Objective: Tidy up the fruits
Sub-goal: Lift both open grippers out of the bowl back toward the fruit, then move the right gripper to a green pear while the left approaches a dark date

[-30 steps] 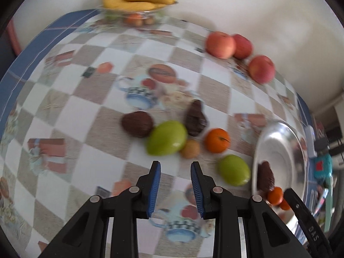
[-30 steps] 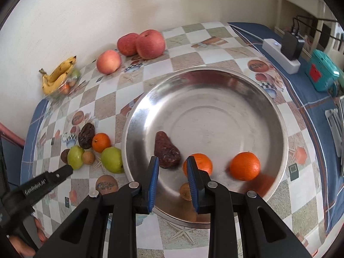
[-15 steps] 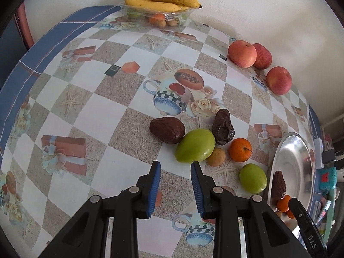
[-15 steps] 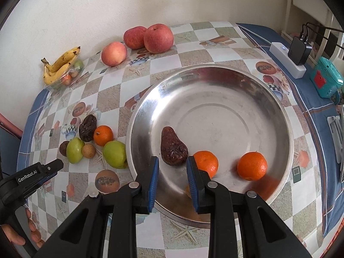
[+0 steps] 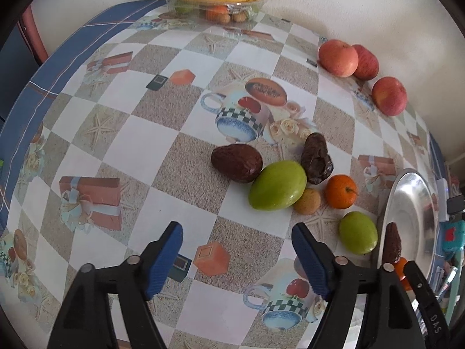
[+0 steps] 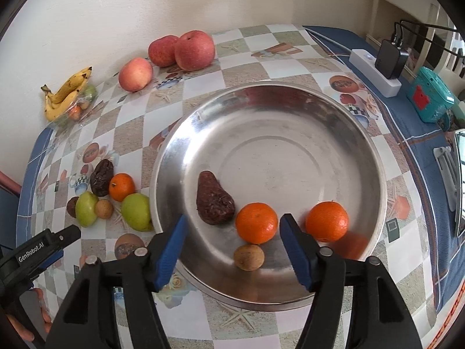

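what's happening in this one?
A person with a gripper in each hand is sorting fruit into a steel bowl. It holds two oranges, a dark wrinkled fruit and a small brown fruit. The right gripper hangs open over the bowl's near edge, empty. The left gripper is open too, facing the loose cluster on the table: a large green fruit, dark fruits, one orange.

1. Table (image 5: 186,133) with a checkered printed cloth.
2. On it: steel plate (image 6: 363,157), three apples (image 6: 194,50), loose fruit cluster (image 5: 277,184), banana tray (image 5: 215,8), power strip (image 6: 375,71).
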Tool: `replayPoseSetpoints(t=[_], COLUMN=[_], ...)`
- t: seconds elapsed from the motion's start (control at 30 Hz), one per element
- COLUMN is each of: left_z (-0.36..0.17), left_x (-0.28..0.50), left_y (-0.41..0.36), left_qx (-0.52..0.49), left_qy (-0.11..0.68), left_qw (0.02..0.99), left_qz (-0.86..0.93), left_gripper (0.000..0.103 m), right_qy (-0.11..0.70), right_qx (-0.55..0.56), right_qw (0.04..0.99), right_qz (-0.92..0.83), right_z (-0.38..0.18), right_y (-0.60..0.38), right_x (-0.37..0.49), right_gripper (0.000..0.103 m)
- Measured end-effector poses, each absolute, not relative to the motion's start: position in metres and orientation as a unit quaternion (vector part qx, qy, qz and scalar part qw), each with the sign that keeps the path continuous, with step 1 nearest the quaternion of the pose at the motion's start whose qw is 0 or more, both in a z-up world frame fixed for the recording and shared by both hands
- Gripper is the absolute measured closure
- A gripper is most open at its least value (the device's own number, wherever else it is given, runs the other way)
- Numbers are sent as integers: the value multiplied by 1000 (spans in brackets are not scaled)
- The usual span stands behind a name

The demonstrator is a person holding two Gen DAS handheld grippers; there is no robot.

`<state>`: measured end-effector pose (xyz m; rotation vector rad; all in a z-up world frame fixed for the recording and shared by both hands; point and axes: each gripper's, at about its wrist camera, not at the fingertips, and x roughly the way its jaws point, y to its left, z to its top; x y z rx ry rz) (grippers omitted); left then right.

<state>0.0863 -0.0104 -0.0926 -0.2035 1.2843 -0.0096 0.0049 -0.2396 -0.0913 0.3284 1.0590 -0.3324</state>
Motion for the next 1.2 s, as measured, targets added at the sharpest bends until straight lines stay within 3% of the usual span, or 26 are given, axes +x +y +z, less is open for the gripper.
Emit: replayPoseSetpoints(t=[0.1,0.27,0.5,0.63,1.2], left_z=[-95,-96,-100,-100,-81], left_x=[87,88,88,87,99], left_y=[-11,-10,-7,-4,0], left_qx=[-88,-80,-63,-62,-49], left_qy=[601,598,599,598,544], left_qw=[795,798,798,798,837], left_qz=[1,8,25,32,36], left_gripper=[17,1,0,0,0], right_qy=[501,505,507,509,473], right_qx=[155,154,152,151,159], right_qw=[836,834,833,832,860], right_qz=[-160,-161,-161,-161,-106], right_z=[-93,-95,-97,-99,-85], right_y=[-241,-241,-241,-241,-227], right_x=[5,5,5,5,17], right_gripper=[26,23,18,8,8])
